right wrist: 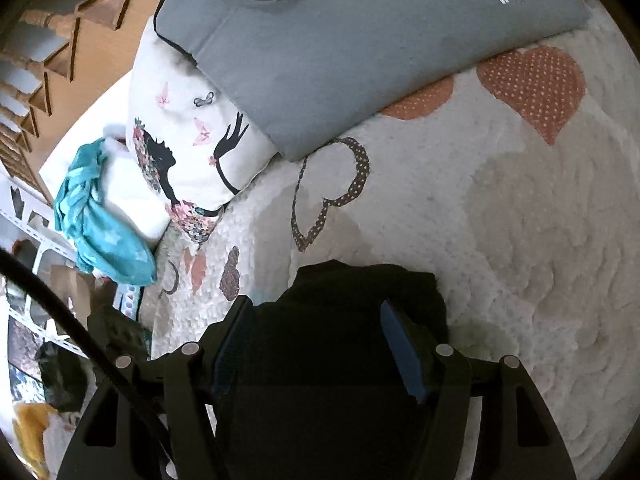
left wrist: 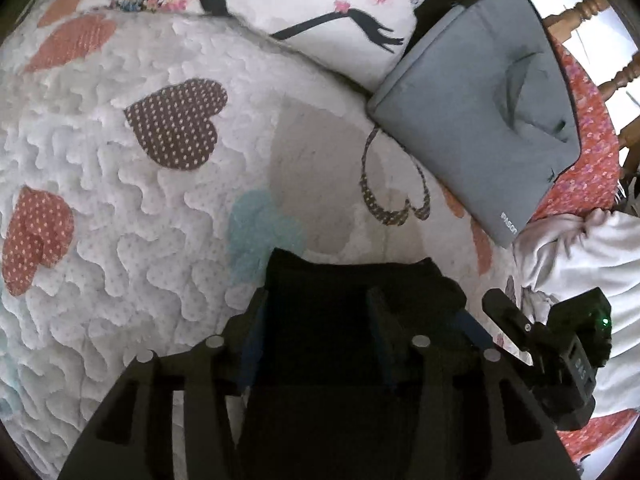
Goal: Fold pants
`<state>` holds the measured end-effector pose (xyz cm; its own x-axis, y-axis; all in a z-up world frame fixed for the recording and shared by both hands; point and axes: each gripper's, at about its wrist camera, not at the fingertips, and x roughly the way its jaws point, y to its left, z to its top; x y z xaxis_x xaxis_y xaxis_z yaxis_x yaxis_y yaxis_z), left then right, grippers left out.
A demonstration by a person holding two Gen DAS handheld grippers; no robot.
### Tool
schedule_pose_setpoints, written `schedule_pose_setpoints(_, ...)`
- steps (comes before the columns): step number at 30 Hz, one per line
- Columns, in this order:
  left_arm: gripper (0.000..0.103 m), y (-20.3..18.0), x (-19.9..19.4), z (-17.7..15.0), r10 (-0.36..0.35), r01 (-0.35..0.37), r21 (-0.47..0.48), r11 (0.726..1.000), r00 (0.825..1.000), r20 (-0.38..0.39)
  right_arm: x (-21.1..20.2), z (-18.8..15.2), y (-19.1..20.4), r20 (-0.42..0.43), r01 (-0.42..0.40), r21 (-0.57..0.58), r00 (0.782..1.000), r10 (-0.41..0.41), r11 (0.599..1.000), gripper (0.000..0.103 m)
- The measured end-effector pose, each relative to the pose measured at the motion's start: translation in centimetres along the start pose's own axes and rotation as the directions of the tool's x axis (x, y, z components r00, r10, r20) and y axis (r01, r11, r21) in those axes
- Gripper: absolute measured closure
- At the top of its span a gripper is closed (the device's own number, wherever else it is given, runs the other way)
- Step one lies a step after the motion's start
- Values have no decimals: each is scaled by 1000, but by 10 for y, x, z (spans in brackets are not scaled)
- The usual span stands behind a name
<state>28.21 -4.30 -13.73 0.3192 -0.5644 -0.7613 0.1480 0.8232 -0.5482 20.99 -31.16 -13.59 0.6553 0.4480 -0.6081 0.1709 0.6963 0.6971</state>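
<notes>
The pants point(left wrist: 352, 276) are black and lie bunched on a white quilt point(left wrist: 120, 208) with heart patches. In the left wrist view my left gripper point(left wrist: 318, 300) has its fingers wide apart with the black cloth between them. In the right wrist view the pants point(right wrist: 360, 280) fill the space between the blue-padded fingers of my right gripper point(right wrist: 316, 312), which also stand wide apart. Whether either gripper pinches the cloth is not visible. The right gripper's body point(left wrist: 560, 348) shows at the lower right of the left wrist view.
A grey padded IPASON cushion point(left wrist: 480, 120) lies on the quilt ahead, also seen in the right wrist view point(right wrist: 340, 40). A white printed pillow point(right wrist: 192, 148) sits beside it. A teal cloth point(right wrist: 100, 216) lies at the bed's edge. White clothing point(left wrist: 580, 248) lies to the right, by a wooden railing point(left wrist: 592, 8).
</notes>
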Motion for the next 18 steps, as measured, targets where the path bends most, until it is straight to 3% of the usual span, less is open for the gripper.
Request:
schedule_pose_setpoints(6, 56, -12, -47, -7, 13, -14, 23, 1000, 998, 63, -23, -10, 43, 36, 98, -131, 995, -94, 986, 32)
schedule_pose_setpoints(9, 56, -16, -70, -26, 13, -17, 57, 998, 997, 77, -39, -31, 59, -15, 78, -137, 997, -80, 988, 32)
schedule_pose_setpoints(12, 56, -15, -74, -48, 26, -29, 62, 998, 999, 44, -54, -57, 65, -73, 55, -94, 995, -62, 994, 32)
schedule_pose_setpoints(16, 56, -5, -56, -73, 112, -110, 104, 988, 993, -20, -75, -92, 57, -66, 44, -34, 997, -46, 998, 31)
schedule_pose_setpoints(18, 55, 0, -44, -81, 112, -107, 109, 988, 993, -41, -74, -105, 47, -67, 59, -16, 996, -60, 998, 29)
